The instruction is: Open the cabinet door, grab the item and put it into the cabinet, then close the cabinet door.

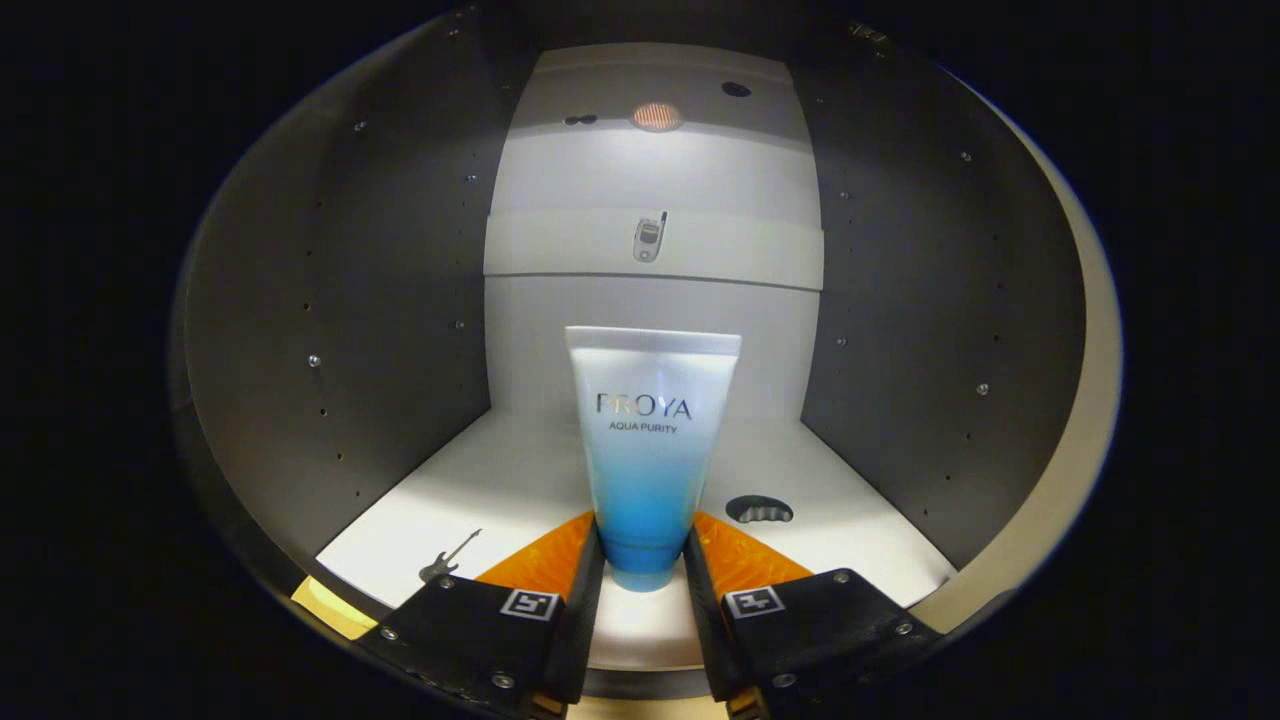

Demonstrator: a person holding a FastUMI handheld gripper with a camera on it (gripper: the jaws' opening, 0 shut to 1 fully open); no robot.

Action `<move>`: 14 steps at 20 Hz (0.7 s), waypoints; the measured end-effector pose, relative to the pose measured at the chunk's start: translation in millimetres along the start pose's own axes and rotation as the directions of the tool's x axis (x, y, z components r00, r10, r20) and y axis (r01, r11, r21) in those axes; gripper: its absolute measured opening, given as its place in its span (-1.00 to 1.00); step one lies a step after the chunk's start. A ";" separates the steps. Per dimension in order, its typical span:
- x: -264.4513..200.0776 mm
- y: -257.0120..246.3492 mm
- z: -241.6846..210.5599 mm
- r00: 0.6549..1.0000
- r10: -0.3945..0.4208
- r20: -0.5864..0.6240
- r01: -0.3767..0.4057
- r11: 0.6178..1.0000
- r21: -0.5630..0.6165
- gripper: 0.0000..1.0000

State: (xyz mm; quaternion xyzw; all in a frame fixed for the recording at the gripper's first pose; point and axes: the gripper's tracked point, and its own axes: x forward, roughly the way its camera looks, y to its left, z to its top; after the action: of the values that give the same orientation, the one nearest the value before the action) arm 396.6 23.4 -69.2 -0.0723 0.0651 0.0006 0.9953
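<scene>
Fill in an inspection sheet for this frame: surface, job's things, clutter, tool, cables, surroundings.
Surface: white cabinet floor, lit from above.
Job's things: tube upright, cap down, inside the cabinet; door open.
Clutter: guitar sticker on the floor at the left, phone sticker on the back panel, dark oval mark right of the tube.
Tool: both fingers press the tube's lower end.
Cables: nothing seen.
Surroundings: grey side walls with rows of holes, round lamp overhead.

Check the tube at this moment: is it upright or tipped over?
Upright. The tube stands cap-down, flat end up, inside the cabinet, the gripper shut on its lower end, a finger on each side.
</scene>
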 end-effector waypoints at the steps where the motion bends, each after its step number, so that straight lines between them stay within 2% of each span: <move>1: -0.6 2.0 -0.5 1.000 0.010 0.004 -0.010 1.000 0.000 -0.07; 3: -3.8 7.1 0.8 0.999 0.033 0.016 -0.033 0.999 0.014 -0.02; 8: -20.5 7.2 13.0 0.997 0.031 0.068 -0.033 0.999 0.026 0.62; 11: -34.9 3.7 21.4 0.994 0.029 0.101 -0.028 1.000 -0.012 0.74; 12: -41.0 -0.2 21.7 0.994 0.019 0.103 -0.015 0.999 -0.036 0.86; 14: -56.8 6.1 22.7 0.992 0.042 0.118 -0.038 0.999 -0.037 0.86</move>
State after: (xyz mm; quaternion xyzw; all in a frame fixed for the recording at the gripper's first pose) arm 343.1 33.2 -40.4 -0.0880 0.0071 0.0262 0.9958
